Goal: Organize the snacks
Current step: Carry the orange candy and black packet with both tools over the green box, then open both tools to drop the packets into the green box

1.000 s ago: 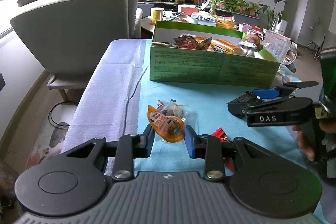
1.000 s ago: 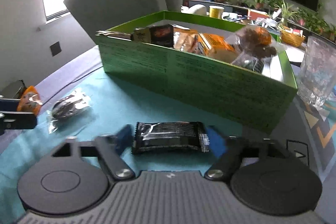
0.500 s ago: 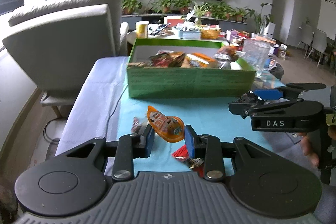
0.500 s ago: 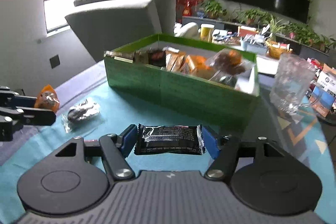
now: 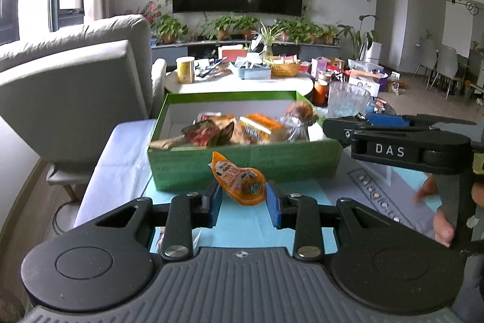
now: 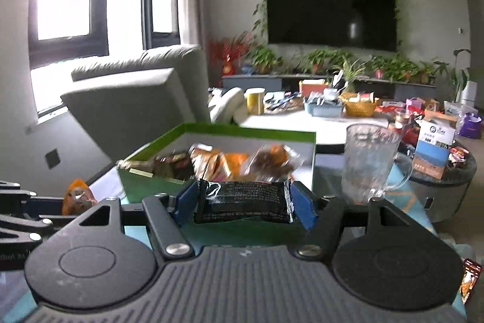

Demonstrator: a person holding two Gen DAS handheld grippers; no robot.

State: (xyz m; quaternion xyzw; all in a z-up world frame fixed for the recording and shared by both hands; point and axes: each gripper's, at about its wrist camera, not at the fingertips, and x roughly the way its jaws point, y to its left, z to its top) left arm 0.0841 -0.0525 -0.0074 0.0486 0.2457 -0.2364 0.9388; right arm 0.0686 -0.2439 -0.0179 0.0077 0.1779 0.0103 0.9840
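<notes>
The left hand-held gripper (image 5: 243, 199) is clamped on an orange pouch (image 5: 239, 179), held above the blue desk (image 5: 251, 229) just in front of the green box (image 5: 242, 164). The right hand-held gripper (image 6: 243, 203) is clamped on a black bar (image 6: 242, 202), pads pressing its 2 ends; its jaws have just been closing on the bar. It also sits near the box's front wall. The box already holds several wrapped snacks (image 5: 242, 130). A glass mug (image 6: 370, 161) stands just right of the box. A grey armchair (image 5: 72, 87) stands beyond the desk's left edge. A small packet (image 6: 470, 280) lies at the desk's right side.
</notes>
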